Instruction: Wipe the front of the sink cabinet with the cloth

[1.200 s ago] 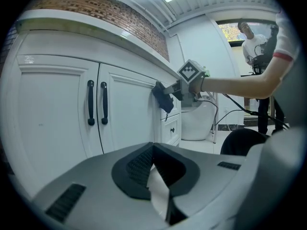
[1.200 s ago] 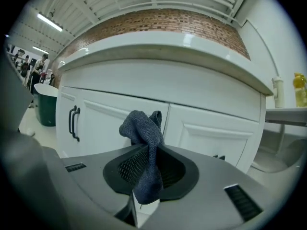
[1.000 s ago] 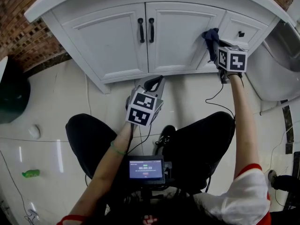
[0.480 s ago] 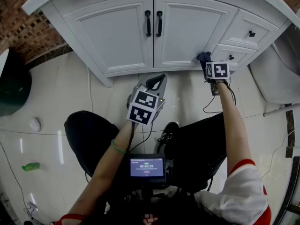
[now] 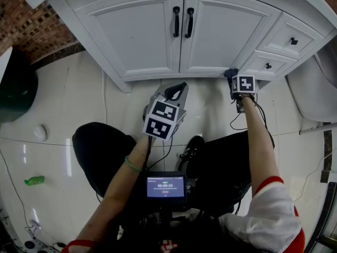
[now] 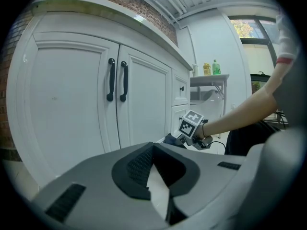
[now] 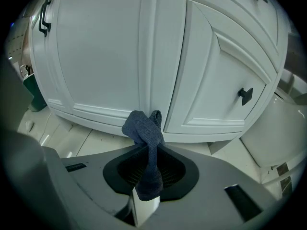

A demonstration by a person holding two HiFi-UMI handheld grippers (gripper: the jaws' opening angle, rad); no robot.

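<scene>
The right gripper (image 7: 147,186) is clamped on the cloth (image 7: 143,128), whose wad bunches just ahead of its jaws and seems to touch the cabinet (image 7: 96,56) at its bottom rail, just above the floor (image 7: 67,133). The wad is small, so a harder press could knock the jaws on the paint or drag it onto the tiles. The left gripper (image 6: 154,176), closed on nothing, hangs well behind. No brand shows, and the screen (image 5: 165,187) digits are too small to read

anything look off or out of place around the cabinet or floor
Only floor litter: a small green object and a pale lump lie on the floor at far left. The cabinet doors sit shut and even; no damage shows.
</scene>
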